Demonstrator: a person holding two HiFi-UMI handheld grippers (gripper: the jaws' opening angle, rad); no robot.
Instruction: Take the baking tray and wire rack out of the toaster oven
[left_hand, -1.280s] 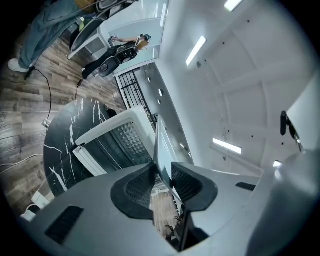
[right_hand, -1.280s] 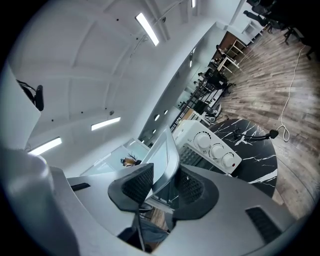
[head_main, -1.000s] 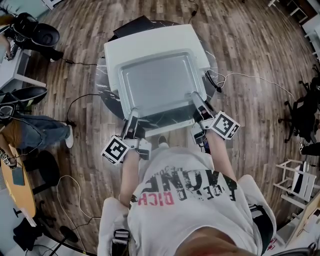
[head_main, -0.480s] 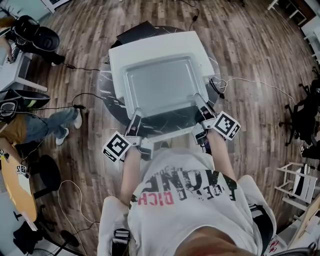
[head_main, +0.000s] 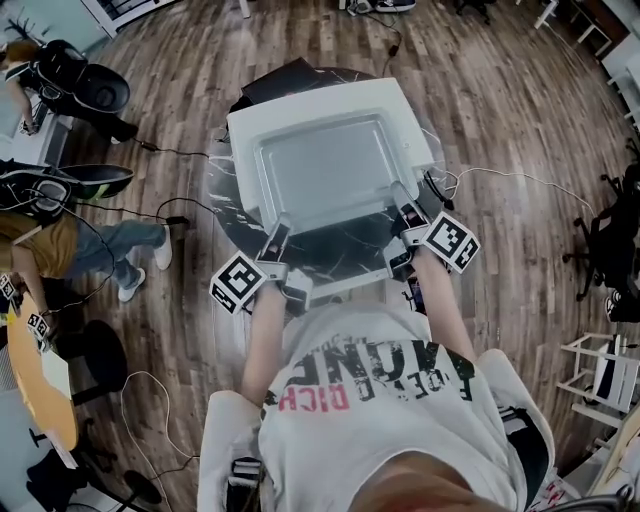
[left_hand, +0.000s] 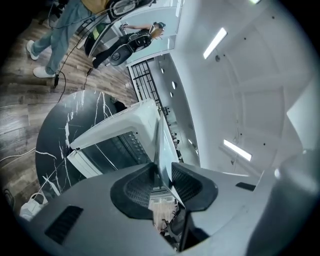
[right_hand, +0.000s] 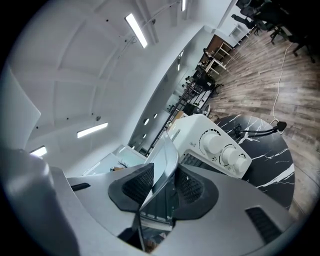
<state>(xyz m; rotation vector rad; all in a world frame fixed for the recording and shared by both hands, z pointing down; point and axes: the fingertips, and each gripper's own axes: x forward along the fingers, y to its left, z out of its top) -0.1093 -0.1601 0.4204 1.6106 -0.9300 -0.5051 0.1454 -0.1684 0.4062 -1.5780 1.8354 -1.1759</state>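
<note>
The grey metal baking tray (head_main: 322, 165) hangs level above the white toaster oven (head_main: 330, 95), which stands on a round black marble table (head_main: 222, 205). My left gripper (head_main: 281, 230) is shut on the tray's near left corner and my right gripper (head_main: 399, 197) on its near right corner. In the left gripper view the tray's thin edge (left_hand: 159, 142) runs between the pads of the left gripper (left_hand: 161, 181). In the right gripper view the tray (right_hand: 166, 159) is clamped by the right gripper (right_hand: 165, 186). The oven door (head_main: 338, 270) lies open; the wire rack (left_hand: 125, 146) shows inside.
The oven's knobs (right_hand: 224, 149) face my right side. A black cable (right_hand: 257, 131) lies on the table and a white cable (head_main: 500, 160) runs across the wood floor. A person in jeans (head_main: 95, 250) stands at the left beside a desk and chairs.
Both grippers have carried the tray a little farther from my body, over the oven's top. The person at the left has stepped across the floor.
</note>
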